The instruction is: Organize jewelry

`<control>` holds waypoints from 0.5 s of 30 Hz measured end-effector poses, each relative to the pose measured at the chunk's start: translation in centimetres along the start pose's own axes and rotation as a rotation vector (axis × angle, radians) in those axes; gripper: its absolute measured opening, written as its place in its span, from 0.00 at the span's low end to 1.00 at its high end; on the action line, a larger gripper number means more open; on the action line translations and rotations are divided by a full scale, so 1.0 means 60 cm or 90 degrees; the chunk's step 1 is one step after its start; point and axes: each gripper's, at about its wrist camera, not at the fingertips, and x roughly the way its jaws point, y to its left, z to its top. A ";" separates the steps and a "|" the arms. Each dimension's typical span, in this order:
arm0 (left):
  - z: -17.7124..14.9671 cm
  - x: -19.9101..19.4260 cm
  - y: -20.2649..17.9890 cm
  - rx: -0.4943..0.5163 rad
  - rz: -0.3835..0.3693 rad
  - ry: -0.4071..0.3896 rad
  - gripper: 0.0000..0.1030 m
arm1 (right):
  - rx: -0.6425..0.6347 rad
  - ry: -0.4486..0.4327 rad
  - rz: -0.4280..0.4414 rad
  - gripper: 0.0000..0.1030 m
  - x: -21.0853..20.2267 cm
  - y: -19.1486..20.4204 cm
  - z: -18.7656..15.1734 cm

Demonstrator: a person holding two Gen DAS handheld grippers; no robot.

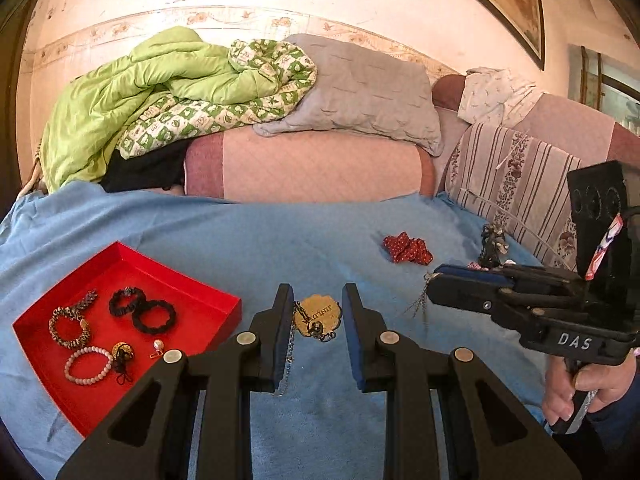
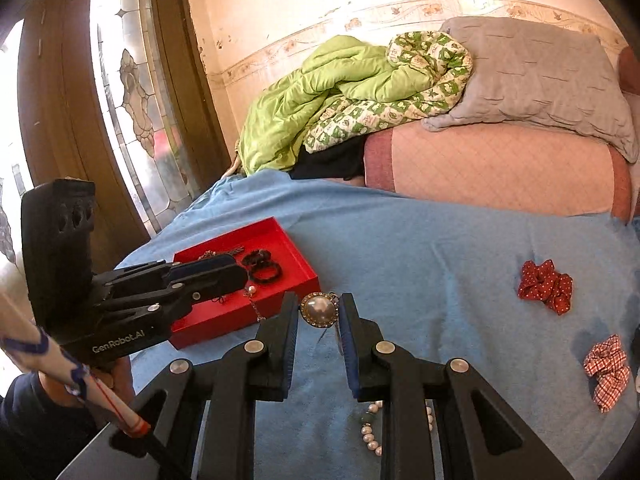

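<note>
My left tongs [image 1: 317, 292] pinch the chain of the brass tag necklace [image 1: 318, 314], and my right tongs [image 2: 319, 298] pinch the pearl pendant [image 2: 319, 311] by its chain. Both hang over the blue bed sheet [image 1: 280, 240], just right of the red tray [image 1: 180, 312]. They're light, limp and slippery, likely to tangle — I'd hold the chain close to each pendant, never the fragile pearl face.

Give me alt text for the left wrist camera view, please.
The left claw hangs over a blue blanket, a gold pendant on a chain between its fingers. A red tray of bracelets sits to its left; the right claw reaches in from the right.
</note>
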 end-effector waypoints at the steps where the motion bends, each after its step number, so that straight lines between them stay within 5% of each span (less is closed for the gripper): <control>1: 0.004 -0.004 0.000 0.000 0.000 -0.002 0.23 | 0.001 -0.001 -0.001 0.21 0.001 -0.001 0.001; 15: 0.063 -0.077 0.029 -0.012 0.027 -0.028 0.23 | -0.006 -0.015 0.027 0.21 -0.012 0.031 0.028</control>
